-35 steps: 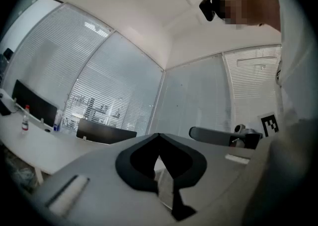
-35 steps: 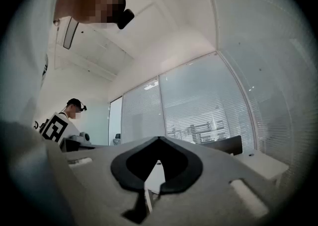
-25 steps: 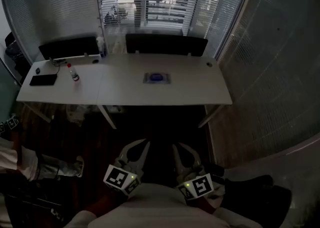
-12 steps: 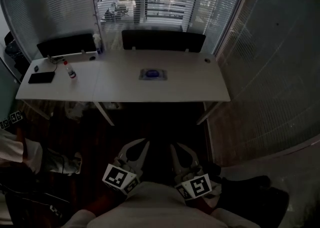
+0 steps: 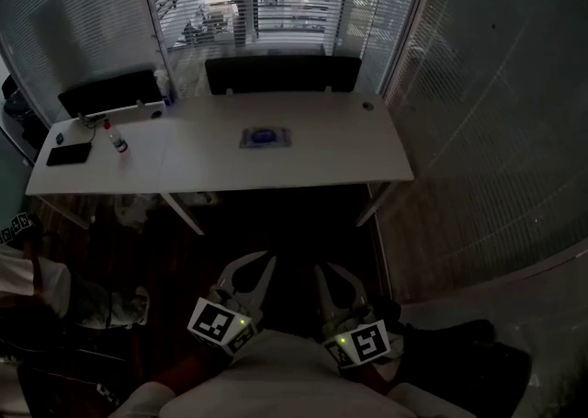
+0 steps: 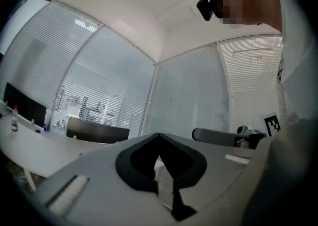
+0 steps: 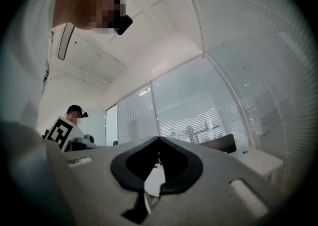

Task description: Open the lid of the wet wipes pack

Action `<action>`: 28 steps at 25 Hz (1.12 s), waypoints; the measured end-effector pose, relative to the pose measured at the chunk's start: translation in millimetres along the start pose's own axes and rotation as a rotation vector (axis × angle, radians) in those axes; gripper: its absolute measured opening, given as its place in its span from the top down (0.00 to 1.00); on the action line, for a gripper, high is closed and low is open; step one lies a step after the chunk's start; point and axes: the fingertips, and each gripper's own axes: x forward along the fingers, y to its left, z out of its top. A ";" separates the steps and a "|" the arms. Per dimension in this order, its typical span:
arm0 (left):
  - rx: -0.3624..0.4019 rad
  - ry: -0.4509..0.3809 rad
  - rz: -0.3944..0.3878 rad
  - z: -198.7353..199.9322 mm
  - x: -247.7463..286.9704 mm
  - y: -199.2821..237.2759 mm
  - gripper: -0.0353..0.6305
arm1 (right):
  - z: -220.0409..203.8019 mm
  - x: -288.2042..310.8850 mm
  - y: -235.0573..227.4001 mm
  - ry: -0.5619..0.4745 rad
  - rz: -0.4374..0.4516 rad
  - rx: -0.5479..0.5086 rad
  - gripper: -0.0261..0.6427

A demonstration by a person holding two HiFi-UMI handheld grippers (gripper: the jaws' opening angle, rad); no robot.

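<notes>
The long white counter (image 5: 322, 154) and the flat wet wipes pack (image 5: 265, 137) with its blue lid are shifted toward nine o'clock in the head view against a second ago, yet are brought no nearer; the lid is judged untouched and the task not begun. The left tongs (image 5: 267, 261) and right tongs (image 5: 321, 268) are held closed and empty. The pack is found at twelve o'clock of them, well apart, beyond the dark floor (image 5: 285, 223)

The long white desk (image 5: 322, 154) bears a pale wet wipes pack with a blue lid (image 5: 265, 137). At its far left are a flat black slab (image 5: 68, 153) and a clear red-capped bottle (image 5: 115, 138). Near, the pale grey left gripper (image 5: 267, 263) and right gripper (image 5: 321, 270) carry black-and-white checked cubes.
</notes>
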 end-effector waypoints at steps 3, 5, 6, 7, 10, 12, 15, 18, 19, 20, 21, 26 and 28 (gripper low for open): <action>0.009 0.004 -0.015 0.8 13.5 -2.7 0.94 | 0.7 0.5 -10.7 -0.007 -0.012 -0.004 0.96; 0.010 0.012 -0.027 -1.4 21.4 -2.4 0.94 | 1.0 1.1 -17.3 -0.011 -0.025 -0.005 0.96; 0.012 0.014 -0.035 -3.5 25.4 -1.5 0.94 | 1.4 1.9 -20.5 -0.014 -0.031 -0.006 0.96; 0.014 0.020 -0.040 -5.5 29.4 0.4 0.94 | 1.8 3.4 -23.5 -0.018 -0.037 -0.009 0.96; 0.010 0.041 -0.045 -8.7 42.6 10.1 0.94 | 0.4 11.9 -32.4 -0.024 -0.059 -0.019 0.96; 0.005 0.039 -0.057 -8.0 52.6 17.8 0.94 | -2.3 20.1 -38.5 -0.025 -0.075 -0.022 0.96; 0.001 0.032 -0.064 -4.1 66.9 35.7 0.94 | -9.0 39.4 -46.7 -0.018 -0.089 -0.032 0.96; -0.004 0.019 -0.069 0.0 81.9 64.4 0.94 | -14.9 69.4 -53.6 -0.005 -0.094 -0.044 0.96; -0.007 0.014 -0.071 1.7 86.2 75.6 0.94 | -16.4 80.8 -54.7 -0.001 -0.094 -0.049 0.96; -0.014 0.012 -0.072 3.1 89.9 87.4 0.94 | -17.6 92.8 -55.1 0.004 -0.094 -0.053 0.96; -0.022 0.012 -0.071 4.5 93.5 99.6 0.94 | -18.8 105.4 -55.2 0.009 -0.094 -0.056 0.96; -0.041 0.031 -0.049 22.5 116.7 162.5 0.94 | -24.3 175.5 -59.2 0.031 -0.089 -0.065 0.96; -0.047 0.029 -0.051 26.9 127.2 187.6 0.94 | -27.4 206.0 -61.8 0.039 -0.082 -0.069 0.96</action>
